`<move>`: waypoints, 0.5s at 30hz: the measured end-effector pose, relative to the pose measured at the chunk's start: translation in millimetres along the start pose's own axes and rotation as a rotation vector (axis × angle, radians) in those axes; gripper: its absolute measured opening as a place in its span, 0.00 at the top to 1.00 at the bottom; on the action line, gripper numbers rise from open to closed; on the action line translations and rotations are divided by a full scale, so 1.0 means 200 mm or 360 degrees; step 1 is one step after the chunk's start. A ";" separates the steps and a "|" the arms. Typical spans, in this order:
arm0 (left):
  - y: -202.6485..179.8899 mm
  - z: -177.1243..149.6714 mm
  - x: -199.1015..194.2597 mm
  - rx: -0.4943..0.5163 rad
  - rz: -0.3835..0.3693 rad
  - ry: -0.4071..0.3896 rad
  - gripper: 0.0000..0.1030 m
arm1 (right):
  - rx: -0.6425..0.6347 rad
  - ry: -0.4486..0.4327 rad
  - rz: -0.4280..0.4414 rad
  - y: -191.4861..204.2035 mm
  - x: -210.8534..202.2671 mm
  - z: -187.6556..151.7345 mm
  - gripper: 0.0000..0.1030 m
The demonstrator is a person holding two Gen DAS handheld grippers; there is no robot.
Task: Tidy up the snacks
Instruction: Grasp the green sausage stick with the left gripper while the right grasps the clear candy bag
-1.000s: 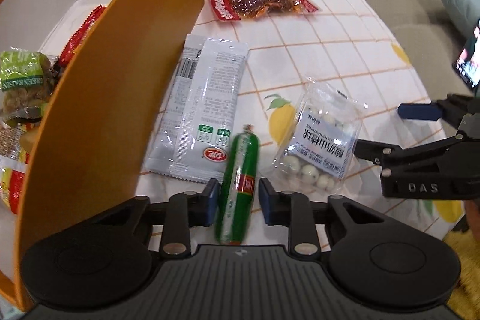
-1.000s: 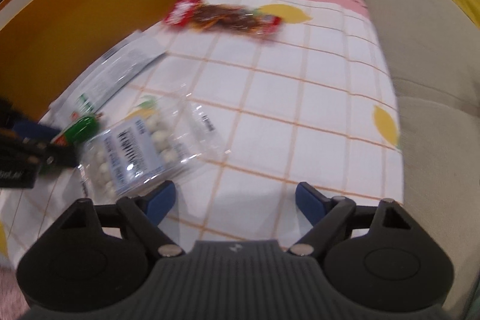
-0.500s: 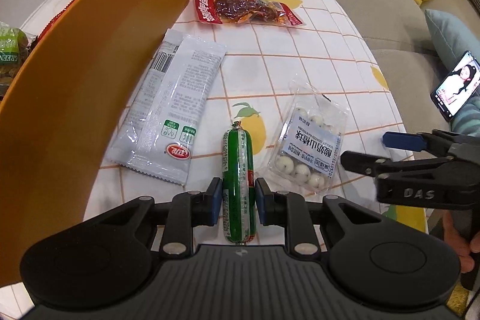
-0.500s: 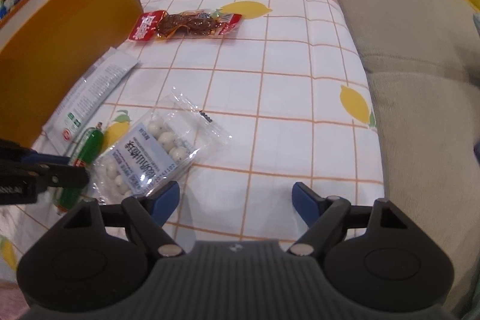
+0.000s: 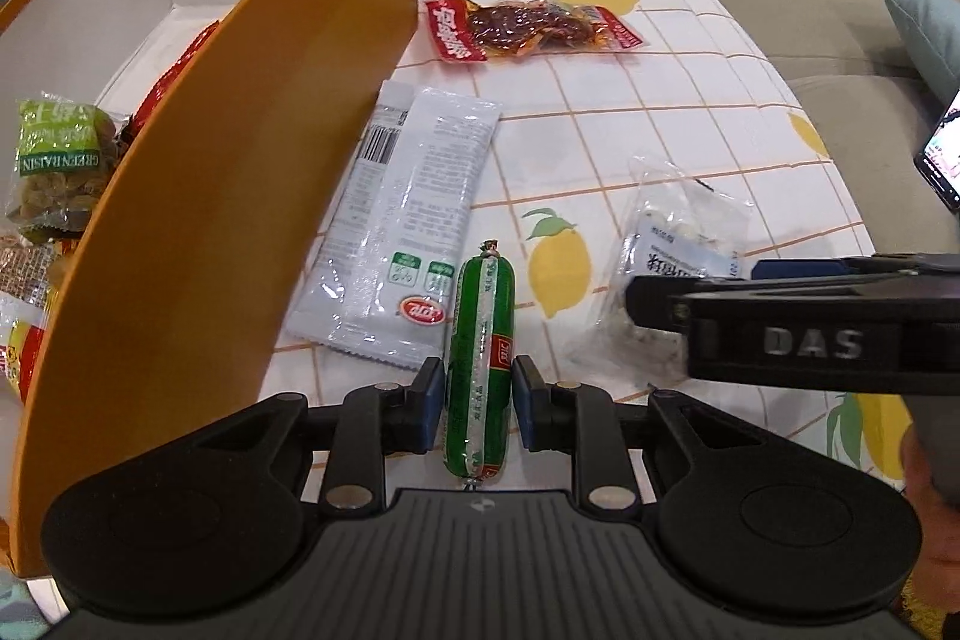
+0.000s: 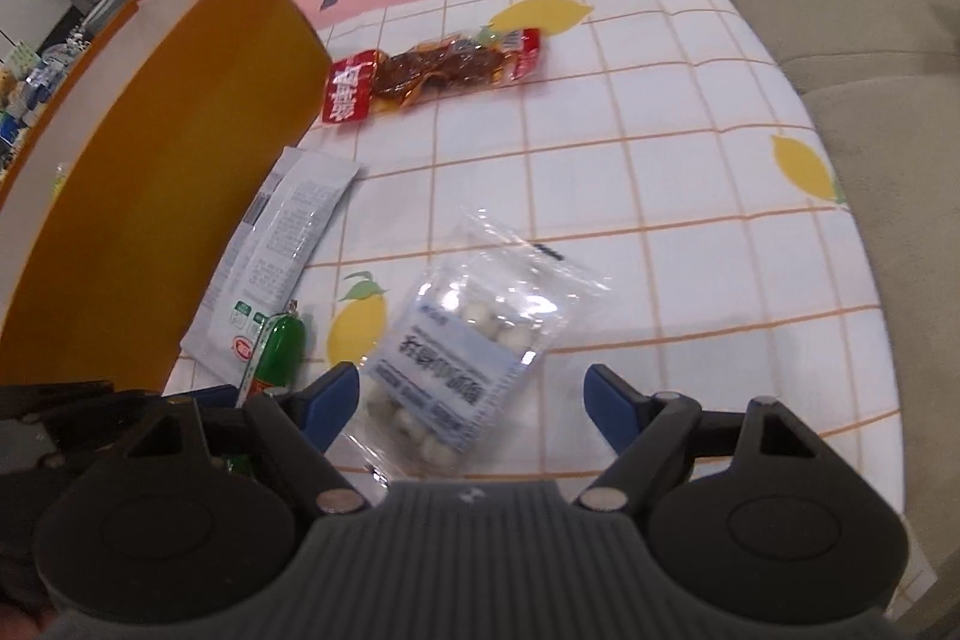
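Note:
My left gripper (image 5: 478, 403) is shut on a green sausage stick (image 5: 482, 352), which also shows in the right wrist view (image 6: 279, 349). My right gripper (image 6: 474, 403) is open, its jaws on either side of a clear bag of white candy balls (image 6: 465, 352) lying on the tablecloth; the bag is partly hidden behind the right gripper in the left wrist view (image 5: 678, 244). An orange box (image 5: 240, 172) stands at the left with snacks inside, among them a green raisin bag (image 5: 57, 172).
A grey-white flat packet (image 5: 408, 226) lies beside the box wall. A red pack of dried meat (image 5: 522, 28) lies farther back. A beige sofa (image 5: 780, 10) borders the table on the right, with a phone (image 5: 942, 160) on it.
My left gripper has closed on the green sausage. My right gripper has moved left and down until its open jaws straddle the candy bag.

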State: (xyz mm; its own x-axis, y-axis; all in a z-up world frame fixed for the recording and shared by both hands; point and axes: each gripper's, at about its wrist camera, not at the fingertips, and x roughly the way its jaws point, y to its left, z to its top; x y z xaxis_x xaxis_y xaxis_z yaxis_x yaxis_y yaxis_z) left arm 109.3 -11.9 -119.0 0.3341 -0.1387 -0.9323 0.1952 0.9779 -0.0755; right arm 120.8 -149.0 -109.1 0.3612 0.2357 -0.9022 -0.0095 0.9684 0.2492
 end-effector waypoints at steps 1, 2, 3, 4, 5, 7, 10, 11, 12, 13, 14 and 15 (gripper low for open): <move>0.01 0.00 0.00 -0.0009 -0.0002 0.0003 0.73 | -0.0001 -0.0001 -0.0012 0.02 0.01 0.00 0.23; 0.01 -0.01 0.00 -0.0014 -0.0004 0.0003 0.73 | -0.0004 -0.0005 -0.0019 0.03 0.02 0.01 0.23; 0.02 -0.01 0.00 -0.0016 -0.0006 0.0002 0.73 | -0.0013 -0.0009 -0.0033 0.04 0.03 0.01 0.23; 0.02 -0.01 0.00 -0.0016 -0.0003 -0.0002 0.73 | -0.0030 -0.0014 -0.0053 0.06 0.05 0.02 0.23; 0.02 -0.01 0.00 -0.0015 0.0001 -0.0007 0.73 | -0.0047 -0.0017 -0.0068 0.07 0.05 0.02 0.22; 0.02 -0.02 0.00 -0.0008 0.0010 -0.0015 0.73 | -0.0093 -0.0038 -0.0105 0.10 0.07 0.03 0.22; 0.01 -0.02 0.00 -0.0005 0.0017 -0.0016 0.72 | -0.0164 -0.0056 -0.0144 0.13 0.09 0.04 0.22; 0.01 -0.02 0.00 -0.0002 0.0017 -0.0012 0.72 | -0.0191 -0.0060 -0.0153 0.14 0.10 0.04 0.22; 0.01 -0.03 0.00 0.0001 0.0019 -0.0014 0.72 | -0.0227 -0.0064 -0.0161 0.15 0.10 0.04 0.22; 0.01 -0.03 0.00 -0.0001 0.0018 -0.0017 0.72 | -0.0268 -0.0067 -0.0171 0.17 0.11 0.04 0.22; 0.01 -0.03 0.00 -0.0003 0.0016 -0.0018 0.72 | -0.0306 -0.0070 -0.0184 0.18 0.11 0.03 0.22; 0.01 -0.03 0.00 -0.0001 0.0014 -0.0019 0.72 | -0.0346 -0.0072 -0.0196 0.18 0.12 0.03 0.22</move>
State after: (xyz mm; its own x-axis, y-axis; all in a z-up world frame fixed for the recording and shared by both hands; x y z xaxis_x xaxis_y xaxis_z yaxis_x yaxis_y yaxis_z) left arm 104.8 -8.6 -120.7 0.3469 -0.1320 -0.9286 0.1917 0.9791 -0.0676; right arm 133.7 -108.1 -119.4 0.4133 0.1154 -0.9033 -0.1615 0.9855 0.0520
